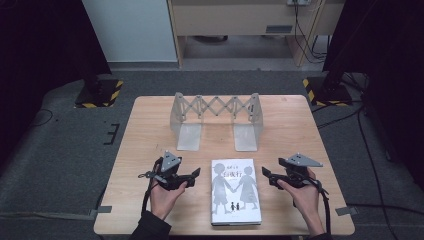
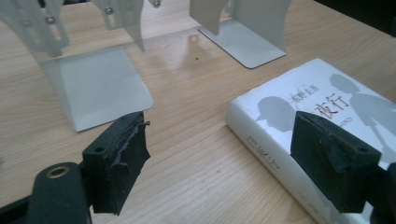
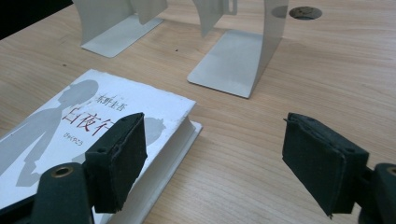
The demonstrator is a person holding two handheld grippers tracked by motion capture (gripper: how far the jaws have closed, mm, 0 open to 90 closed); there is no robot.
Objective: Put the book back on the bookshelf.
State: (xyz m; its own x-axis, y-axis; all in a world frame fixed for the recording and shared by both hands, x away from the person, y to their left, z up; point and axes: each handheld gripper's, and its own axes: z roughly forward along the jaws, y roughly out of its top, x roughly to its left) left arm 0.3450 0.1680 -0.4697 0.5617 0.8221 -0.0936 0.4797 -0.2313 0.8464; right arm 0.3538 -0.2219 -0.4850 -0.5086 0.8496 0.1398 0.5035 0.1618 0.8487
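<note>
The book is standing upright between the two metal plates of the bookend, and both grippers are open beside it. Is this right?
Not quite. The book lies flat on the table, cover up, in front of the bookend, as the high view shows. The left gripper and right gripper are indeed open beside it.

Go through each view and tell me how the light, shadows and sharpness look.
High view: even overhead light on the table, dark surroundings at both upper corners, slightly soft overall. Left gripper view: the book and bookend rack are fairly sharp, the near jaws softer; faint sheen on the wood. Right gripper view: the bookend plate casts a soft shadow, cover print legible.
</note>
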